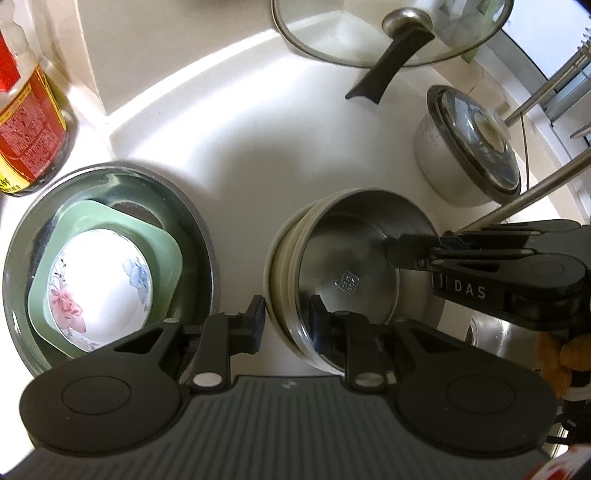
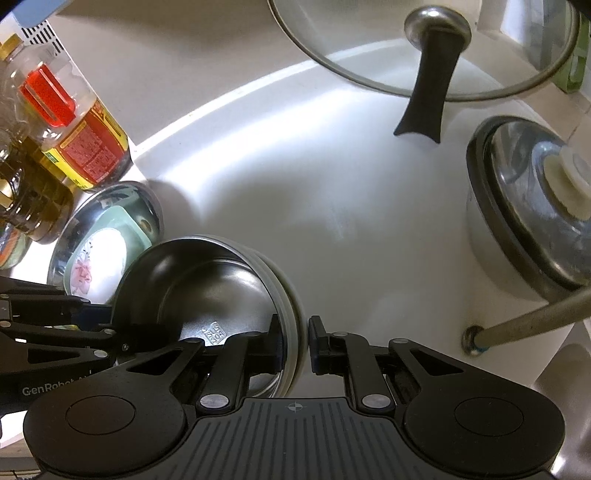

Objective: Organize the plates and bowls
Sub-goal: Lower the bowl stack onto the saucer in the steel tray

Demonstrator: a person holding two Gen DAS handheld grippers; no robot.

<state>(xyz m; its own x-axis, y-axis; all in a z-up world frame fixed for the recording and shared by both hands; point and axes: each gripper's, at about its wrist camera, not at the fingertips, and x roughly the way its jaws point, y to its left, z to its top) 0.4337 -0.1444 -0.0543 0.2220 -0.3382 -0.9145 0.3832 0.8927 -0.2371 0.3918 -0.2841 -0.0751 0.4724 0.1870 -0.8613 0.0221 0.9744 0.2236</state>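
A steel bowl sits nested on top of cream bowls, forming one stack on the white counter. My left gripper is shut on the stack's near rim, one finger outside and one inside the steel bowl. My right gripper grips the opposite rim. In the right wrist view the right gripper straddles the stack's rim, and the left gripper holds the steel bowl from the left. Left of the stack, a steel basin holds a green square plate and a floral white bowl.
A glass lid with a black handle leans at the back. A small lidded pot stands at the right by a metal tap pipe. An oil bottle stands at the far left. A steel sink lies to the right.
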